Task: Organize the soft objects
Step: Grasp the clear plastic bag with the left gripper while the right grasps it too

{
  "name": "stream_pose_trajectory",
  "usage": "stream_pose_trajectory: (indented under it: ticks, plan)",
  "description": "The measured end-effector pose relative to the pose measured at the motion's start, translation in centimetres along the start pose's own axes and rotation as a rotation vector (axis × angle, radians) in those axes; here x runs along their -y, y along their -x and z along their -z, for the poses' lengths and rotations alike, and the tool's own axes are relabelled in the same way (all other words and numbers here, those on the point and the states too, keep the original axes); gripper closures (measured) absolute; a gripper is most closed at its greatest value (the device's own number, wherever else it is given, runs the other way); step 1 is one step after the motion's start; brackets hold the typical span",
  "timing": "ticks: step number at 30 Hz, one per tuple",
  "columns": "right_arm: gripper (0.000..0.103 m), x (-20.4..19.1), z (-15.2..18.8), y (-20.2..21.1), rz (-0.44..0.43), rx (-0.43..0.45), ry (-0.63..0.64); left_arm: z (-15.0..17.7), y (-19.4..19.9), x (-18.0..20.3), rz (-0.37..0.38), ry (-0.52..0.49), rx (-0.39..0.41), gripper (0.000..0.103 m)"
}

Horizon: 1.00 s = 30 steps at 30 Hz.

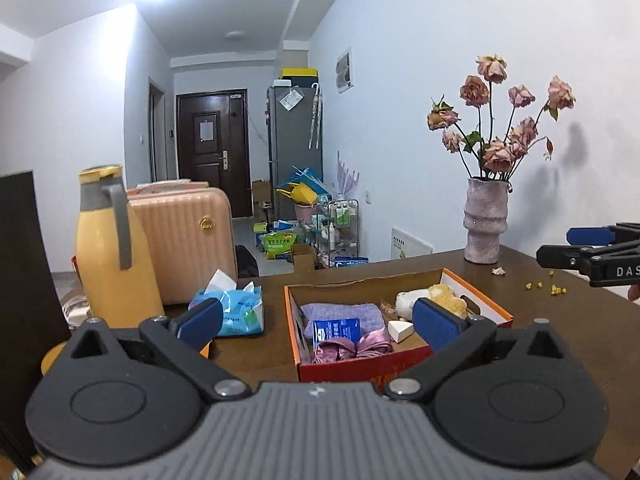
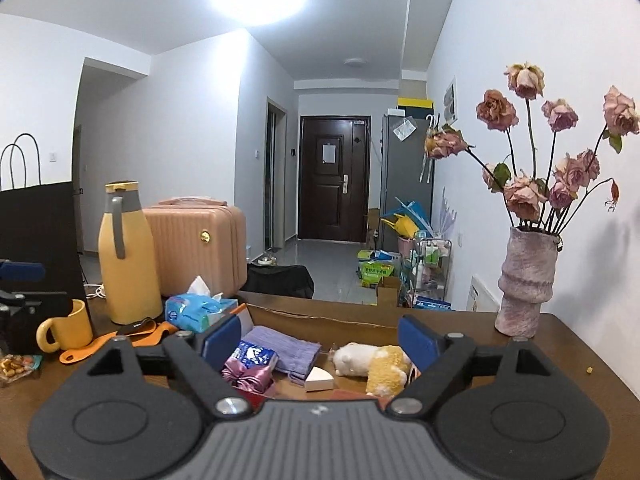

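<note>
Both my grippers hang above the brown table (image 1: 560,360), pointed a little downward at the orange cardboard box (image 1: 400,366) that holds the soft things. My left gripper (image 1: 318,318) has its blue pads spread wide with nothing between them; my right gripper (image 2: 320,338) is likewise wide and empty, its tip also showing at the right edge of the left view. The box lies straight ahead of and below both sets of fingers, its long axis running left to right across my view, so either hand can drop in from above. Neither is plainly nearer the box as a whole, but the right sits closer to the plush toy (image 2: 376,364) at the box's right end, which lies on its side with its length along the box, and the left closer to the purple cloth (image 1: 344,314) on the left side. Counted inside the box: one purple cloth, one blue packet (image 1: 336,330) lying on it, one pink satin bow (image 1: 352,348), one white wedge (image 1: 400,330), one white-and-yellow plush toy. Outside, one blue tissue pack (image 1: 236,308) sits just left of the box, apart from it. I judge it the only soft thing not yet gathered, and it falls to my left hand.
</note>
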State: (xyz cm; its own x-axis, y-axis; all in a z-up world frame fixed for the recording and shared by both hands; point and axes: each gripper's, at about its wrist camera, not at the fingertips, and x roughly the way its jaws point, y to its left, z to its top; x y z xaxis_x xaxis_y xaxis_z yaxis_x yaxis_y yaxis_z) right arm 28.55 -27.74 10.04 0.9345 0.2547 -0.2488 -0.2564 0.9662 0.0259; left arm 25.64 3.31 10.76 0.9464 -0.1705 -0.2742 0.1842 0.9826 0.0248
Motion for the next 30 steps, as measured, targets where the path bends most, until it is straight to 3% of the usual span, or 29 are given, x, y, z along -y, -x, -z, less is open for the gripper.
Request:
stream_pose_trajectory:
  ticks: [2,6,8,12,15,19,21,27,30]
  plan:
    - [0.017,-0.4,0.6,0.8,0.003,0.004,-0.013,1.1,0.7,-0.6,-0.009,0.032,-0.012,0.000]
    - [0.017,-1.5,3.7,2.9,-0.005,-0.014,-0.044,5.4,2.4,-0.8,-0.117,0.044,-0.016,0.000]
    - [0.017,-2.4,5.7,3.9,-0.017,-0.033,-0.042,7.9,3.2,-0.8,-0.134,0.055,-0.045,0.000]
    - [0.017,-3.6,9.5,5.9,-0.048,-0.097,-0.073,10.8,3.9,-0.8,-0.072,0.090,-0.146,0.000]
    - [0.017,-4.1,11.0,6.1,-0.093,-0.156,-0.098,10.9,3.4,-0.3,-0.038,0.075,-0.154,0.000]
    - [0.018,-4.6,11.1,5.3,-0.050,-0.170,-0.069,10.7,2.1,0.5,0.001,0.065,-0.149,0.000]
    - [0.019,-4.7,11.1,4.7,-0.080,-0.174,-0.086,10.8,1.1,0.7,0.008,0.076,-0.151,0.000]
    - [0.025,-6.4,11.5,0.7,-0.176,-0.225,-0.111,11.9,-2.7,-1.4,-0.017,0.184,-0.271,0.025]
    - [0.034,-8.3,11.5,-2.7,-0.256,-0.256,-0.133,12.7,-4.5,-3.0,0.051,0.264,-0.319,0.033]
